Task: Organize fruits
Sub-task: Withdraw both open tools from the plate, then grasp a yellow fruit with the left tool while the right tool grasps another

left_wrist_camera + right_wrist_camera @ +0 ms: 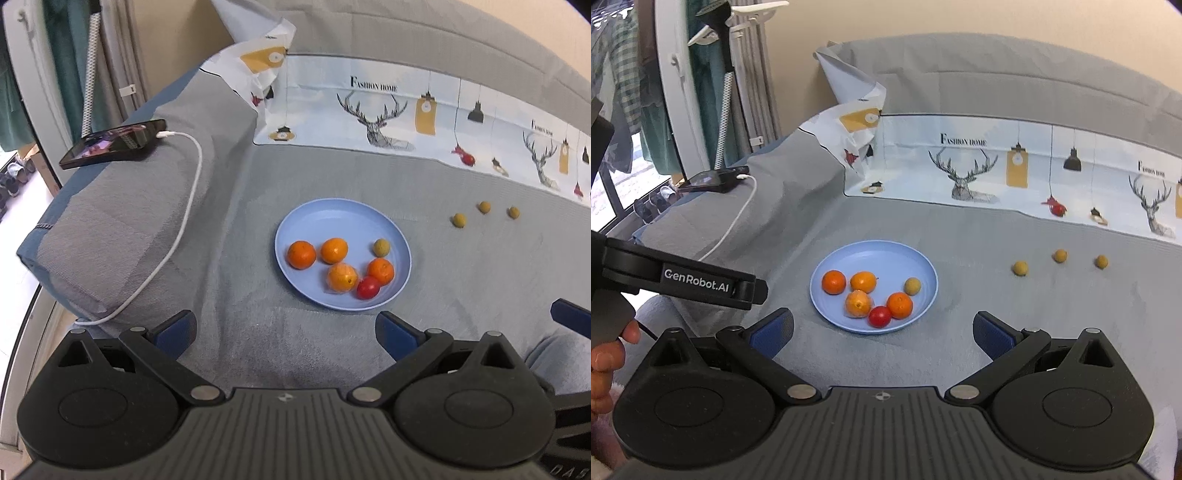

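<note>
Gathering is partway done: the blue plate (pixel 925 264) on the grey sofa cover (pixel 960 350) holds four oranges, a red fruit and one small tan fruit, perhaps a longan. Three more tan fruits (pixel 1020 268) lie apart to its right. Both grippers, left gripper (pixel 286 332) and right gripper (pixel 882 330), hover empty, jaws wide; next comes reaching right.

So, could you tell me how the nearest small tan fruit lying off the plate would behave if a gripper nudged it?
The small tan fruit looks round, so it would probably roll. The grey fabric beneath may slow it. It seems light.
</note>
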`<state>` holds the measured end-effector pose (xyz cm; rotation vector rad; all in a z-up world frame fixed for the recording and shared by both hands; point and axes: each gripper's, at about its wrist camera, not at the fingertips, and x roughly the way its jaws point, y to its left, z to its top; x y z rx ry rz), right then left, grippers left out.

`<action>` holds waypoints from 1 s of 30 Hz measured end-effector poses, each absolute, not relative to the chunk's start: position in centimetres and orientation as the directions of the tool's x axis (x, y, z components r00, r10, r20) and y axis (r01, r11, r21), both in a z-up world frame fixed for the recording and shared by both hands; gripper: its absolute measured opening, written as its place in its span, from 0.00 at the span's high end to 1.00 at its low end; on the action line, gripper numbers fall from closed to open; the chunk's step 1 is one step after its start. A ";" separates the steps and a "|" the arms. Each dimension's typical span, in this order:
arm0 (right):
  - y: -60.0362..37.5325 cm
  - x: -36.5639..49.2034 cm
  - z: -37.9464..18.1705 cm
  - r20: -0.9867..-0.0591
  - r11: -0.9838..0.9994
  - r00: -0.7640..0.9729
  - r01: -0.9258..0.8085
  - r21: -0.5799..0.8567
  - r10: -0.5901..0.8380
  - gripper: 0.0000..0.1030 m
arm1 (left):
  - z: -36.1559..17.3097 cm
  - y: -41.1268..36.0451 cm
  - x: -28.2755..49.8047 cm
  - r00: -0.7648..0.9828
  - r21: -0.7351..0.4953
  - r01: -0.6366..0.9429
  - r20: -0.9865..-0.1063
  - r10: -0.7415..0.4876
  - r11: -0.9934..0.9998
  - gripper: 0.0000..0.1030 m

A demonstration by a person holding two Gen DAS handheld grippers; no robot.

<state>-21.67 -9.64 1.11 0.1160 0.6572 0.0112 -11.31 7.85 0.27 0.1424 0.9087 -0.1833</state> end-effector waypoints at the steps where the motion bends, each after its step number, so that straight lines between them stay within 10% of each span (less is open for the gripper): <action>1: -10.0 -21.5 0.9 -0.613 0.992 0.789 0.038 0.119 0.044 0.01 | 0.1 7.5 -11.1 0.595 0.054 0.224 -0.798 -0.093 0.973 0.00; 30: -27.7 -17.3 -5.2 -0.664 0.873 0.710 0.455 0.176 -0.236 0.01 | -4.7 -11.9 -2.1 0.474 0.125 0.449 -0.873 -0.117 0.885 0.00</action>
